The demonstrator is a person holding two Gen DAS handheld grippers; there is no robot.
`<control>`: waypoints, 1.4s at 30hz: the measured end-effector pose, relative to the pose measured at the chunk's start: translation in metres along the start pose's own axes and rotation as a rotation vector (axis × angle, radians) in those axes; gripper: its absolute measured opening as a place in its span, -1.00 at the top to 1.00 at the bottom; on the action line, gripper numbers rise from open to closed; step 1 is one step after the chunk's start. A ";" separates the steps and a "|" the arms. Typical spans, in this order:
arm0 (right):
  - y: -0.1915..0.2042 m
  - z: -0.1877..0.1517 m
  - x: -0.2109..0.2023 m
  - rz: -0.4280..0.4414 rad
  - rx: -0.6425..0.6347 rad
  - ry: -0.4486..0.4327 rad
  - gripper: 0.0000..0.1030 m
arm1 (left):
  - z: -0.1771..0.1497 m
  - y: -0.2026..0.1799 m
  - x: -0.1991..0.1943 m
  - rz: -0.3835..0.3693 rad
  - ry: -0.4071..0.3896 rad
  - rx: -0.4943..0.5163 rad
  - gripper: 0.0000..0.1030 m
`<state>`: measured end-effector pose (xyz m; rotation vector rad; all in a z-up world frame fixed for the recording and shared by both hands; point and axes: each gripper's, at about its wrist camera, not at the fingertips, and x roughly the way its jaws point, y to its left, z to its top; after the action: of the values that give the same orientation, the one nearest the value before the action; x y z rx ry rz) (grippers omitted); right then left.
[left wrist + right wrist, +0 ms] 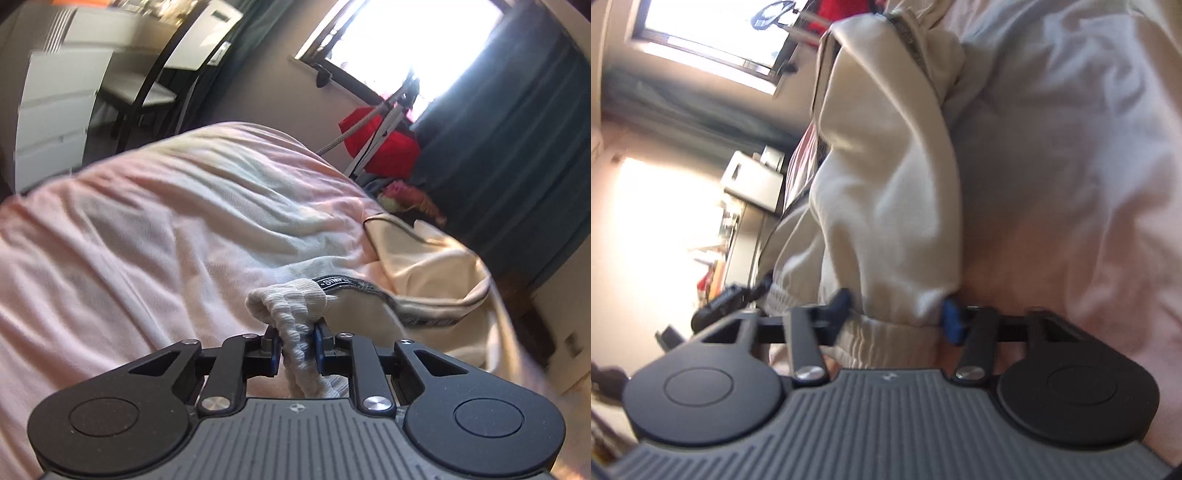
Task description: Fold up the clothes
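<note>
A cream garment (424, 266) with a dark lettered band lies at the right side of a bed covered by a pale pink sheet (155, 229). My left gripper (297, 345) is shut on the garment's white ribbed cuff (291, 306), bunched between the blue pads. In the right wrist view the same cream garment (886, 177) hangs in a long fold. My right gripper (895, 314) has its jaws wide apart with the garment's lower edge between them; the blue pads (952, 319) touch the cloth at each side without pinching it.
A window (399, 40) with dark blue curtains (517, 147) is beyond the bed. Red cloth (384, 147) hangs on a white stand. A white drawer unit (55, 110) and dark chair (144, 96) stand at far left.
</note>
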<state>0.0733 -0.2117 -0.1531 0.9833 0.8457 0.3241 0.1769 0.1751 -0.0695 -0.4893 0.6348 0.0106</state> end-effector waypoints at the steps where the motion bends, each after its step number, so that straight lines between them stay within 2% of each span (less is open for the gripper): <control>1: 0.004 -0.005 0.002 0.011 0.001 -0.010 0.33 | 0.007 -0.003 -0.001 0.016 -0.002 0.017 0.68; 3: 0.013 -0.016 0.006 0.032 0.004 -0.031 0.46 | 0.024 -0.007 -0.003 0.045 -0.009 0.044 0.70; 6: 0.026 -0.032 0.013 0.065 0.008 -0.059 0.57 | 0.066 -0.009 -0.011 0.110 -0.070 0.099 0.71; 10: 0.070 -0.074 0.073 0.162 0.001 0.067 0.68 | 0.139 0.005 -0.014 0.240 -0.124 0.145 0.72; 13: 0.116 -0.102 0.131 0.232 -0.015 0.148 0.70 | 0.183 0.021 -0.004 0.378 -0.151 0.200 0.71; 15: 0.146 -0.116 0.169 0.258 -0.028 0.195 0.70 | 0.203 0.038 0.016 0.461 -0.124 0.235 0.70; 16: 0.156 -0.122 0.186 0.253 -0.034 0.215 0.70 | 0.208 0.049 0.029 0.466 -0.082 0.240 0.69; 18: 0.168 -0.129 0.216 0.221 -0.043 0.249 0.68 | 0.210 0.069 0.054 0.454 -0.006 0.243 0.67; 20: 0.168 -0.130 0.232 0.161 -0.054 0.256 0.66 | 0.203 0.083 0.066 0.447 0.003 0.229 0.57; 21: 0.166 -0.128 0.235 0.164 -0.055 0.261 0.65 | 0.198 0.089 0.071 0.445 0.005 0.221 0.55; 23: 0.164 -0.125 0.238 0.173 -0.065 0.270 0.64 | 0.193 0.098 0.073 0.423 0.011 0.196 0.35; 24: 0.164 -0.124 0.238 0.179 -0.078 0.279 0.59 | 0.191 0.100 0.072 0.409 0.016 0.187 0.31; 26: 0.170 -0.122 0.236 0.169 -0.132 0.296 0.46 | 0.184 0.101 0.063 0.388 0.002 0.176 0.07; 27: 0.178 -0.119 0.230 0.150 -0.163 0.303 0.30 | 0.181 0.097 0.055 0.375 -0.007 0.178 0.02; 28: 0.182 -0.118 0.223 0.138 -0.184 0.300 -0.02 | 0.177 0.093 0.047 0.362 -0.016 0.181 -0.07; 29: 0.187 -0.117 0.216 0.127 -0.205 0.298 -0.24 | 0.174 0.089 0.039 0.349 -0.026 0.183 -0.19; 30: 0.194 -0.113 0.210 0.123 -0.246 0.289 -0.69 | 0.171 0.086 0.032 0.336 -0.035 0.186 -0.25; 31: 0.199 -0.113 0.198 0.120 -0.290 0.270 -0.88 | 0.167 0.082 0.024 0.323 -0.044 0.188 -0.35; 32: 0.204 -0.113 0.187 0.116 -0.334 0.250 -0.87 | 0.163 0.074 0.014 0.312 -0.060 0.203 -0.50; 33: 0.210 -0.112 0.175 0.112 -0.376 0.231 -0.83 | 0.158 0.065 0.004 0.299 -0.075 0.220 -0.55; 38: 0.221 -0.098 0.103 0.079 -0.491 0.099 -0.83 | 0.125 0.013 -0.041 0.183 -0.119 0.271 -0.65; 40: 0.211 -0.093 0.054 0.063 -0.583 0.027 -0.83 | 0.109 -0.011 -0.049 0.131 -0.118 0.288 -0.66; 42: 0.210 -0.075 0.033 0.021 -0.655 -0.038 -0.83 | 0.096 -0.034 -0.047 0.067 -0.096 0.290 -0.67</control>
<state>0.0638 -0.0341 -0.0149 0.3856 0.6291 0.5557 0.1983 0.1935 0.0390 -0.1855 0.5476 0.0055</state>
